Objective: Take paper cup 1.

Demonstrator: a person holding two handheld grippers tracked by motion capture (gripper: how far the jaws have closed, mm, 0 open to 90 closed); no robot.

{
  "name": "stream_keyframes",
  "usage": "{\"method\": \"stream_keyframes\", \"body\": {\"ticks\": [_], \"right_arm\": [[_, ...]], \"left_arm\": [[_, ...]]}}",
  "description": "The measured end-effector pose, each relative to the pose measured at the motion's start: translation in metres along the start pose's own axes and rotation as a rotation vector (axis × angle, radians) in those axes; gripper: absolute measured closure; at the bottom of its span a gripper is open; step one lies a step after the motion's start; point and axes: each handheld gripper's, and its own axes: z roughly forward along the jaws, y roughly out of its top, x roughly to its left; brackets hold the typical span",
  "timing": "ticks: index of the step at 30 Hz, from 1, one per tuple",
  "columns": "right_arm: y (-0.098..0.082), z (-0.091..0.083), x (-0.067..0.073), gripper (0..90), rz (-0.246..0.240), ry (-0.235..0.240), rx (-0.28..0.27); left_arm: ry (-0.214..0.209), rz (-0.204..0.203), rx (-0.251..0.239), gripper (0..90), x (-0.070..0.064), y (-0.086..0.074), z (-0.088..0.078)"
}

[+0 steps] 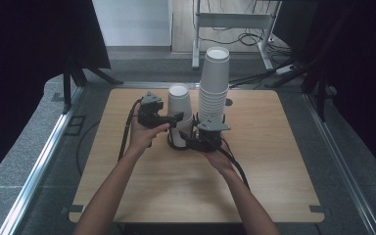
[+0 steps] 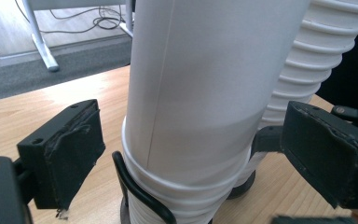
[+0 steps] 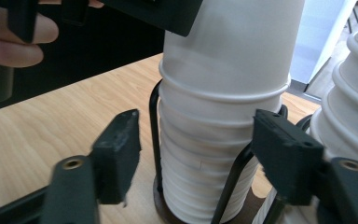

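Two cup stacks stand near the tabletop's [image 1: 127, 196] far edge: short stack [image 1: 180, 115] in a wire holder [image 3: 154, 126], tall stack [image 1: 213, 83] beside it. Left tool [image 2: 186, 154] and right tool [image 3: 200, 158], both released, straddle the short stack.

Dim, bluish high view with black corners; brighter, sharp close-ups, soft shadows.

left gripper [image 1: 176, 119]: black, grey plate | right gripper [image 1: 188, 139]: black, trailing cable
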Motion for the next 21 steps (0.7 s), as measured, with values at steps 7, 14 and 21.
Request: {"method": "stream_keyframes", "body": {"ticks": [7, 14, 21], "right_arm": [[0.001, 0.009, 0.004, 44.5, 0.005, -0.026, 0.017], [0.002, 0.012, 0.006, 42.4, -0.011, -0.085, 0.019], [0.004, 0.016, 0.007, 34.9, -0.016, -0.098, 0.013]], "left_arm": [[0.002, 0.013, 0.007, 5.0, -0.001, 0.005, 0.006], [-0.005, 0.031, 0.017, 2.1, -0.001, 0.01, 0.014], [-0.014, 0.025, 0.022, 0.0, 0.001, 0.013, 0.027]]}}
